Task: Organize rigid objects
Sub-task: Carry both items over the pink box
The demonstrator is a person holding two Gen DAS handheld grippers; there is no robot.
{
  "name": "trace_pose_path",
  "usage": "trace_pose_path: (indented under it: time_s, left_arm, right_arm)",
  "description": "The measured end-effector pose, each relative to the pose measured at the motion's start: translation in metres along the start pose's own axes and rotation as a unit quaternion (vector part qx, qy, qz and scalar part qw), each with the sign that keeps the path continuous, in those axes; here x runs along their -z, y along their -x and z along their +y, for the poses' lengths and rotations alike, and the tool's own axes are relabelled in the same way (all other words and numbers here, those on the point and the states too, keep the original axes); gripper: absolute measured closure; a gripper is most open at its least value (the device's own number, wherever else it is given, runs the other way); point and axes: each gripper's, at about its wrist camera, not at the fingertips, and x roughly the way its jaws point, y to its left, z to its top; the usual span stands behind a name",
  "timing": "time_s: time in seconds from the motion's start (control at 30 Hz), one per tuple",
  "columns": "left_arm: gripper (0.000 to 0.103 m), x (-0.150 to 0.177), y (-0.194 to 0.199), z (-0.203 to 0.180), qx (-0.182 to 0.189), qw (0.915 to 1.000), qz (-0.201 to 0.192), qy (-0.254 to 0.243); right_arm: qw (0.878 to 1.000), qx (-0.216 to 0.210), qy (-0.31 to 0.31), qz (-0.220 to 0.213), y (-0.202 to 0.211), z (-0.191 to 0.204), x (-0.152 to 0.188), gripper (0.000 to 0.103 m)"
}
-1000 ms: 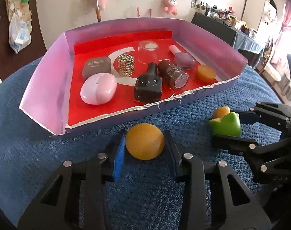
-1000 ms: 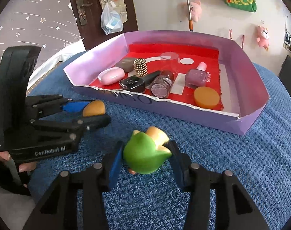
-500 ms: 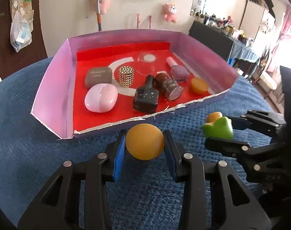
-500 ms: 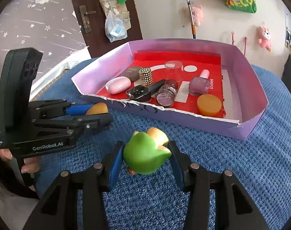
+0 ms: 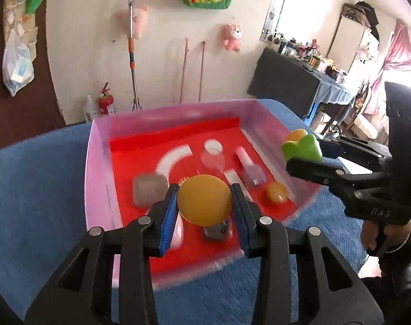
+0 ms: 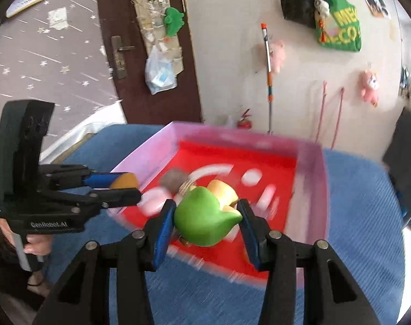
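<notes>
Left hand-held gripper [image 5: 204,200] clamps a round yellow disc [image 5: 204,200]; right one [image 6: 207,216] grips a green toy [image 6: 204,216], tip pointing right.

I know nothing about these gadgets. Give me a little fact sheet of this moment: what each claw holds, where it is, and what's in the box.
left gripper: shut on the yellow disc, held above the tray
right gripper: shut on the green toy, also above the tray
tray: pink walls, red floor, on a blue cloth
in tray: grey case, nail polish bottle, small orange disc, others blurred
image quality: tray smeared by motion
</notes>
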Motion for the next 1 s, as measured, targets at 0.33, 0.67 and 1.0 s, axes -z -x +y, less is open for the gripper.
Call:
trace_pose_path:
  time_s: [0.33, 0.67, 1.0]
  left_arm:
    - [0.068, -0.055, -0.078, 0.023, -0.041, 0.9953, 0.087, -0.011]
    - [0.068, -0.058, -0.131, 0.033, -0.048, 0.9892, 0.138, 0.010]
    - [0.067, -0.051, -0.150, 0.036, -0.059, 0.9853, 0.159, 0.024]
  right_arm:
    - [0.993, 0.003, -0.054, 0.100, -0.074, -0.048, -0.067, 0.053]
    - [0.979, 0.057, -0.053, 0.188, -0.138, -0.056, -0.079, 0.053]
    - [0.968, 0.071, -0.080, 0.227, -0.172, -0.077, -0.069, 0.053]
